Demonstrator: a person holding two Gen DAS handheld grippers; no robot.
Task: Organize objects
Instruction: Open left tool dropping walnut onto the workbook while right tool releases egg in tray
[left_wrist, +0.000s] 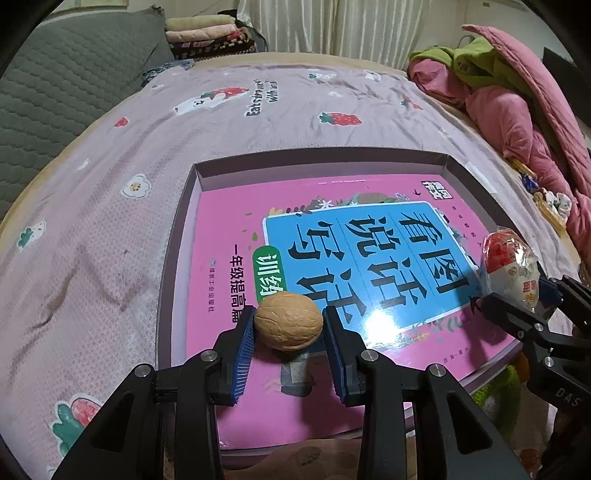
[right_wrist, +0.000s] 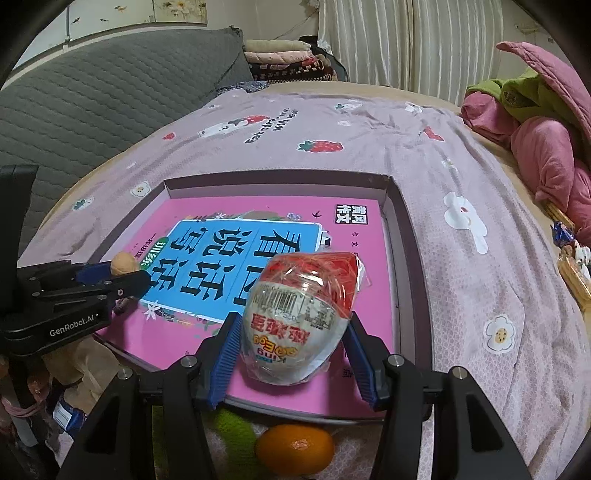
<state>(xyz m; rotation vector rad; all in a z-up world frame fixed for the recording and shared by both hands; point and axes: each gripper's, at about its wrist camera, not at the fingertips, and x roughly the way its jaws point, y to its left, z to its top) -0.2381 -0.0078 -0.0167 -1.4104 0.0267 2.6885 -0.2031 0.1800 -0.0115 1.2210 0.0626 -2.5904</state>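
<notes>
Right now your left gripper (left_wrist: 288, 328) has its jaws closed on a walnut (left_wrist: 289, 324), holding it above the pink book (left_wrist: 236, 236) that lies in the shallow box (left_wrist: 317, 157) on the bed. Your right gripper (right_wrist: 291, 354) has its jaws clamped on a plastic-wrapped toy egg (right_wrist: 301, 314), red at its far end and white near the jaws, also held over the book near the box's right wall. From the right wrist view, an orange (right_wrist: 294, 448) lies on the bedspread (right_wrist: 369, 122) just outside the box's near edge, beneath your right gripper. Pink bedding (right_wrist: 546, 147) is heaped at the far right of the bed.
</notes>
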